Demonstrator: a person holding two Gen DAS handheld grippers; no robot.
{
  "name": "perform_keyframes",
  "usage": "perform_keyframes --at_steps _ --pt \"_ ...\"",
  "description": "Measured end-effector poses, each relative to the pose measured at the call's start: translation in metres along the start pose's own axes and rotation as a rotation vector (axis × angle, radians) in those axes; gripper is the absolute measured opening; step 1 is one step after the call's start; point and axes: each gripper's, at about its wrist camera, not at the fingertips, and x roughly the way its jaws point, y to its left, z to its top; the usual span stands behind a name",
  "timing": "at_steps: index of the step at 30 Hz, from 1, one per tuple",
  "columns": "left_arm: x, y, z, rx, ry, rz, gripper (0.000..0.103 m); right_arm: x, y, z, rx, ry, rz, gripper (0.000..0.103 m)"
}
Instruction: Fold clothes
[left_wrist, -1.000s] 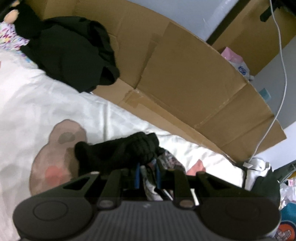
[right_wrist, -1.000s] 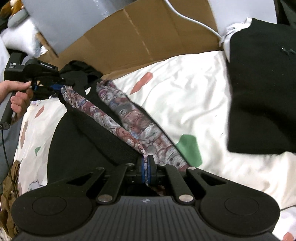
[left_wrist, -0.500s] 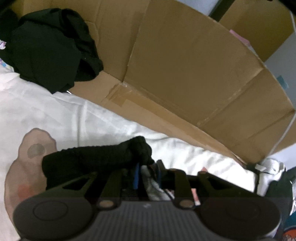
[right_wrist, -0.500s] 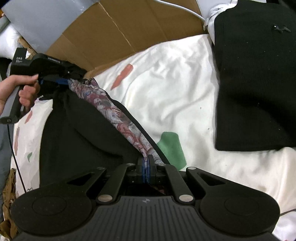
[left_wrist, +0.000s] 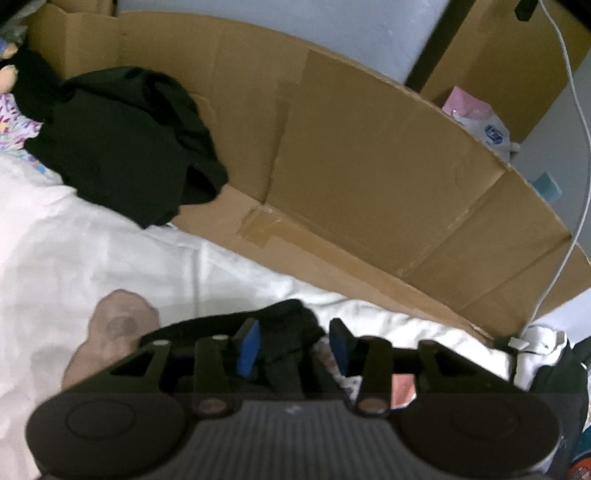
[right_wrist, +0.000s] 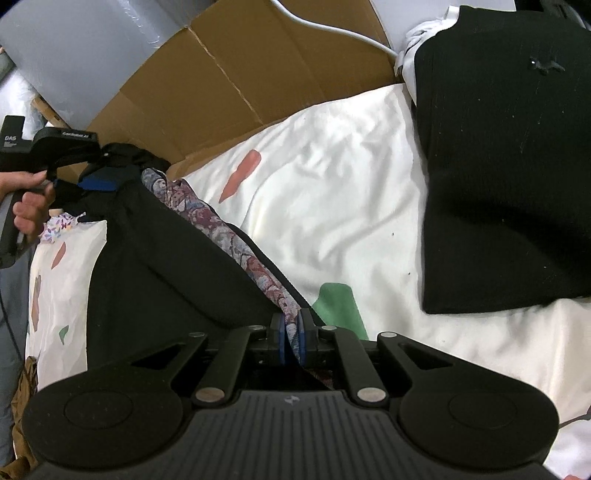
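left tongs (left_wrist: 293, 345) have just been opening, garment (right_wrist: 155, 280) loose between them; right tongs (right_wrist: 294, 341) clenched on its patterned edge.

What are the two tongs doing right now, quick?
Left tongs: open, just been opening; the black garment lies loose between the pads.
Right tongs: shut on the garment's patterned edge.

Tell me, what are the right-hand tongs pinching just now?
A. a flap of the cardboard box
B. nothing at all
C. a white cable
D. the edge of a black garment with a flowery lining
D: in the right wrist view, the blue pads of the right tongs are closed on the flowery edge of the black garment, which stretches back toward the left tongs.
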Motion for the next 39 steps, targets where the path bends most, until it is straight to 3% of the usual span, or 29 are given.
perform_keyframes --at_steps 9,23,30,39 --pt "0.017 0.027 -0.015 -0.024 0.08 0.049 0.045 0.004 0.0 0.0 -0.004 0.023 0.009 0.009" --pt "0.052 0.037 0.007 0.001 0.02 0.127 0.045 0.014 -0.005 -0.003 -0.004 0.077 -0.011 0.009" --pt "0.042 0.043 0.006 -0.013 0.025 0.129 0.045 0.014 -0.004 -0.004 -0.015 0.08 -0.017 0.009" --pt "-0.004 0.056 -0.006 -0.029 0.046 0.124 0.046 0.01 0.001 -0.004 -0.035 0.073 -0.034 0.009"
